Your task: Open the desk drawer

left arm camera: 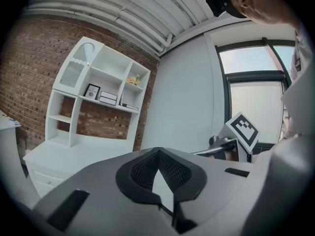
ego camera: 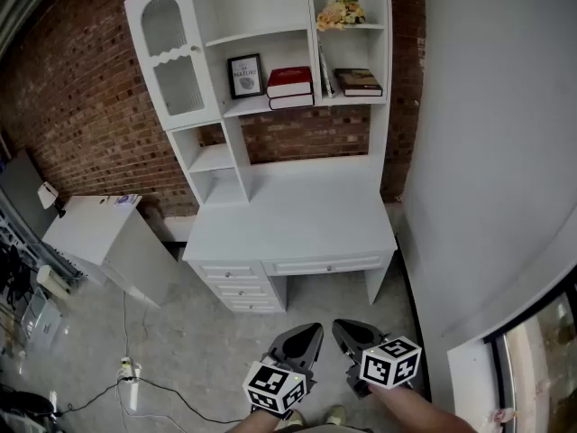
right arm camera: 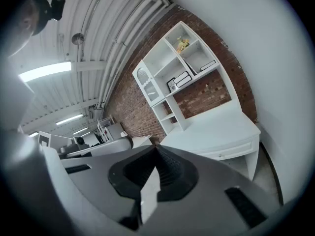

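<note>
A white desk with a shelf hutch stands against the brick wall. A wide drawer sits closed under its top, and also shows in the right gripper view. A stack of small drawers fills the desk's left side. Both grippers hover over the floor in front of the desk, well short of it. My left gripper is shut, with nothing between its jaws. Beside it my right gripper is shut too and holds nothing.
A low white cabinet stands left of the desk. A power strip with a cable lies on the floor at the left. A grey wall runs close along the desk's right side. Books sit on the hutch shelf.
</note>
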Demonstrator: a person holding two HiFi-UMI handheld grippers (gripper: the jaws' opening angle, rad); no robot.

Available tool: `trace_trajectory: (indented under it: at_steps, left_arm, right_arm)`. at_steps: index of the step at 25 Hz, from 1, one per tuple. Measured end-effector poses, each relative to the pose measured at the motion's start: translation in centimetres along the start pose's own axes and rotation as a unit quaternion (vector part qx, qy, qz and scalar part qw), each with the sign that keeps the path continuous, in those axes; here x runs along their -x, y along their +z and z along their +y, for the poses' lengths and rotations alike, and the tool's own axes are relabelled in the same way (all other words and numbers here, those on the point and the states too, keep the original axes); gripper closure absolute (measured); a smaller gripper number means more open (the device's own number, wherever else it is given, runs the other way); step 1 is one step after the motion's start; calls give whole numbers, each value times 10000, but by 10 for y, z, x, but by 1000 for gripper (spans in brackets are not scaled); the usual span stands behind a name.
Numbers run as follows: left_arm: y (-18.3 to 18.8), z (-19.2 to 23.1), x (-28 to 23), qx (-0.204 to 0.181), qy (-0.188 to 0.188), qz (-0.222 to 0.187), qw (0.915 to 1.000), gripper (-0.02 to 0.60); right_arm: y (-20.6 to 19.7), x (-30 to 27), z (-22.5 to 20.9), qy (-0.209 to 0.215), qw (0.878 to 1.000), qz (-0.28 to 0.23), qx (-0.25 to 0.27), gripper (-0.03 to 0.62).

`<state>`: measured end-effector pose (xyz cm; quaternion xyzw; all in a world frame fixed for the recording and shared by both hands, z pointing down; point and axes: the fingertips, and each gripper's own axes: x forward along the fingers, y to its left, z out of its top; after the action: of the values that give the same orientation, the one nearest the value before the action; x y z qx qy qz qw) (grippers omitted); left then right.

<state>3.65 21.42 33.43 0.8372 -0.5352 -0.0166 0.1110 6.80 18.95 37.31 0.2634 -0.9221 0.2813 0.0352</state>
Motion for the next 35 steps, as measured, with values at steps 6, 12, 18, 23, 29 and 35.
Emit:
trace_trajectory:
  at_steps: [6, 12, 18, 23, 29, 35]
  left_arm:
    - [-3, -5, -12, -6, 37, -4, 10000, 574]
    - [-10, -9, -24, 110, 99, 39, 9999, 574]
    - [-22, 3, -35, 350, 171, 175, 9991, 574]
    - [-27, 15, -50, 384, 127, 269, 9988, 573]
    - [-46, 50, -85, 543, 59, 468, 9974, 573]
    - [-63, 105, -132, 617, -10, 694, 9957, 573]
  right_arm:
    - [3, 4, -12, -5, 10000, 11, 32, 577]
    - [7, 11, -21, 108, 9999, 21, 54, 577]
    - [8, 11, -38, 96, 9998, -65, -164, 577]
    - [5, -1, -55, -32, 9996, -26, -276, 576]
    - [7, -36, -84, -216, 9992, 110, -320, 576]
    - [6, -98, -132, -522, 9971, 374, -409, 576]
